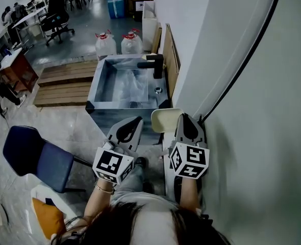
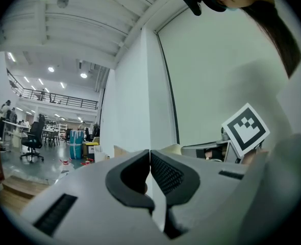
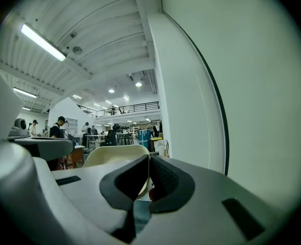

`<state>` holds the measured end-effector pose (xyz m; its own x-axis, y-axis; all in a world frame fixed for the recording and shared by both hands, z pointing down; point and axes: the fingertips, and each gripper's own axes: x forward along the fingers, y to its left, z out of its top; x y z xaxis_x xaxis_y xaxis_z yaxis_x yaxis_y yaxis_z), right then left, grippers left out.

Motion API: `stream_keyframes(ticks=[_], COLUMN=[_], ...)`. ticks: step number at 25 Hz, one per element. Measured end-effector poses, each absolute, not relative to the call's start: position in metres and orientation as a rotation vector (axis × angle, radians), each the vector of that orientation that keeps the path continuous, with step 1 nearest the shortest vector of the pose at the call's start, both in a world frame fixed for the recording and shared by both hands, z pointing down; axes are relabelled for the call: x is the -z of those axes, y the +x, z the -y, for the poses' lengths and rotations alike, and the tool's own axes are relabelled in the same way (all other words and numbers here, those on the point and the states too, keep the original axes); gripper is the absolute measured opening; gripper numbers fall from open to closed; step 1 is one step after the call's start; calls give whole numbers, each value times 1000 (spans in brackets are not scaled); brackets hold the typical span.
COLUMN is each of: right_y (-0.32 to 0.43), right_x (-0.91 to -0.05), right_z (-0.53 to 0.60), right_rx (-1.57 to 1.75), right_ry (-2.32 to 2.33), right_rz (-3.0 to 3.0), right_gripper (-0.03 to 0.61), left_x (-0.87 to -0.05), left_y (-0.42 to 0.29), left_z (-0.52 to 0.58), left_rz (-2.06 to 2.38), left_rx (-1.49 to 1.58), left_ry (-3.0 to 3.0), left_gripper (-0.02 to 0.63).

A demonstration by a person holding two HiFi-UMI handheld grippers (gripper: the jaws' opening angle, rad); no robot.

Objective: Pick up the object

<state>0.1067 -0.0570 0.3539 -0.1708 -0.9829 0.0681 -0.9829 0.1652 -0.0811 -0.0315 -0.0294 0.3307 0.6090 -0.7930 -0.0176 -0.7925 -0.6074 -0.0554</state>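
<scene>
Two grippers (image 1: 138, 120) (image 1: 184, 117), both closed; two jugs (image 1: 105, 45) (image 1: 131, 43)

Which object is meant is not clear. The nearest candidate is a cream piece (image 1: 165, 119), smooth, plain and round-cornered. In the head view it sits at the near right corner of the grey basin (image 1: 95, 83), just ahead of the right gripper (image 1: 184, 119), whose fingers do not touch it. In the right gripper view its curved top edge rises beyond the closed fingers. Whether it is a plate, a tray or a chair back cannot be told.
</scene>
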Motion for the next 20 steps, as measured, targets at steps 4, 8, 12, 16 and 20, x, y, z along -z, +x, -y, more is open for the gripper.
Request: stream_keyframes(ticks=[4, 8, 12, 16, 20], right_y=[108, 109, 111, 113, 114], right_x=[-352, -351, -350, -348, -350], right_z=[50, 44, 40, 37, 36], right_rx=[163, 162, 155, 152, 155], right_ry=[-2023, -2025, -2023, -2021, -2019], right_rz=[-2393, -2390, -2389, -2389, -2394], right_gripper=[31, 31, 31, 31, 31], left_x=[-330, -331, -333, -332, -333], left_y=[-32, -31, -30, -29, -29], left_z=[26, 22, 22, 21, 21], left_rz=[-1365, -1368, -1371, -1375, -1378], left_rx=[14, 17, 22, 25, 25], left_ry=[-2762, -2759, -2759, -2759, -2757], left_gripper=[9, 9, 9, 9, 9])
